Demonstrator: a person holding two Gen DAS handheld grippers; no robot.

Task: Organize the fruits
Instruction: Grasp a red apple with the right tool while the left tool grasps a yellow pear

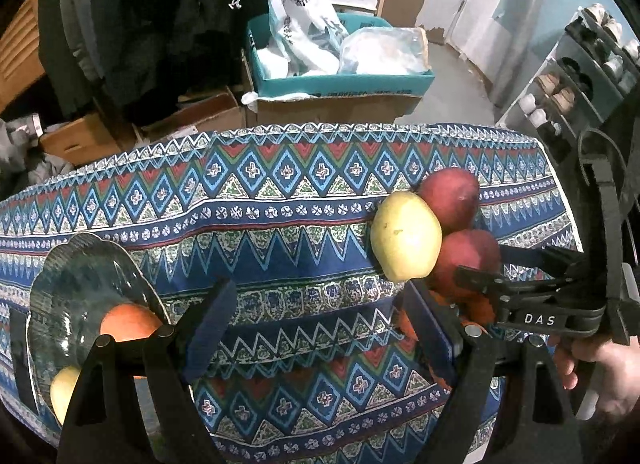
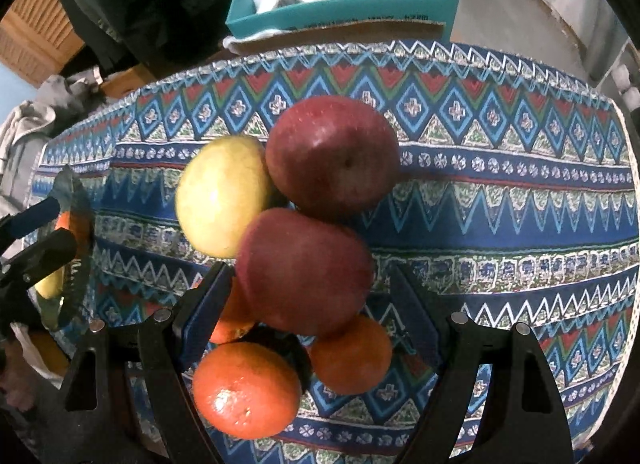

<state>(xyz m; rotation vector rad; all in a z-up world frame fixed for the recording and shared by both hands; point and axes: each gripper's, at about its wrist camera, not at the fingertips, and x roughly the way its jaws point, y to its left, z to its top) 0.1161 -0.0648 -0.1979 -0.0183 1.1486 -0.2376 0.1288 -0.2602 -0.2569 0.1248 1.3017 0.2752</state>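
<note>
A cluster of fruit lies on the patterned cloth: a yellow apple, two red apples and three oranges. My right gripper is open, its fingers on either side of the near red apple. In the left wrist view the yellow apple and red apples lie to the right. A glass plate at left holds an orange and a yellow fruit. My left gripper is open and empty over the cloth.
The cloth-covered table ends at a far edge. Behind it stand a teal box with bags, cardboard boxes and dark clothing. A shoe rack stands at right.
</note>
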